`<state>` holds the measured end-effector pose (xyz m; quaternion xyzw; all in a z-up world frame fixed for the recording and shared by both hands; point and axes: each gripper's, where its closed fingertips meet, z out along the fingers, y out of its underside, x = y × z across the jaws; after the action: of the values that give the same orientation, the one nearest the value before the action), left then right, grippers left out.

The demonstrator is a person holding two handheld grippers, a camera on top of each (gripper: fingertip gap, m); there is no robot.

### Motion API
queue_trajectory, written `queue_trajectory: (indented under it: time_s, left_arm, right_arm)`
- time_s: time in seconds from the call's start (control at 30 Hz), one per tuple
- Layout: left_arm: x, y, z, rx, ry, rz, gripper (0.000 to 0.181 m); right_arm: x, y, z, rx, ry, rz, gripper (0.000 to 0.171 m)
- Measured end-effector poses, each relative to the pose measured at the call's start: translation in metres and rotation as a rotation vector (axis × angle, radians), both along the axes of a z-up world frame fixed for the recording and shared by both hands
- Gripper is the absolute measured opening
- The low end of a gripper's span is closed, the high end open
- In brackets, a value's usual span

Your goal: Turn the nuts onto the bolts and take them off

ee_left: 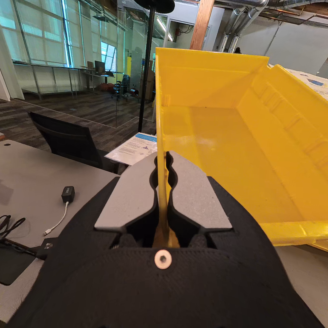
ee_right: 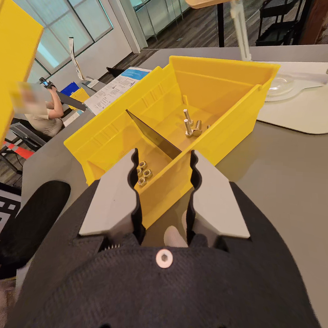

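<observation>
While the left claw (ee_left: 164,156) pinches a bin wall (ee_left: 160,124), nuts (ee_right: 144,173) (four) lie between the right claw's (ee_right: 164,156) parted fingers.

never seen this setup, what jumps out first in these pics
The left gripper is clamped on the side wall of an empty yellow bin, which fills its view. Under the open right gripper sits a second yellow bin split by a black divider: nuts near, bolts far.

The right gripper (ee_right: 164,154) hangs with jaws apart over a yellow bin (ee_right: 229,140) on the grey table (ee_right: 276,177). A black divider (ee_right: 156,140) splits it: nuts (ee_right: 144,173) nearer, bolts (ee_right: 190,124) beyond.
</observation>
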<state>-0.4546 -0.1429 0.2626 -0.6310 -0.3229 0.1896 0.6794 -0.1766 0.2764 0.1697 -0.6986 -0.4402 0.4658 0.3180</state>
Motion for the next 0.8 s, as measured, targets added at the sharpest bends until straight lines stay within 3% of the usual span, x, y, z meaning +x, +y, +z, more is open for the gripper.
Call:
queue_trajectory:
  time_s: [0.8]
  left_arm:
    - [-0.024,-0.036,-0.003,0.007,0.004,0.095,0.004]
  right_arm:
    - [-0.186,-0.062,-0.011,-0.04,0.051,0.063,0.064]
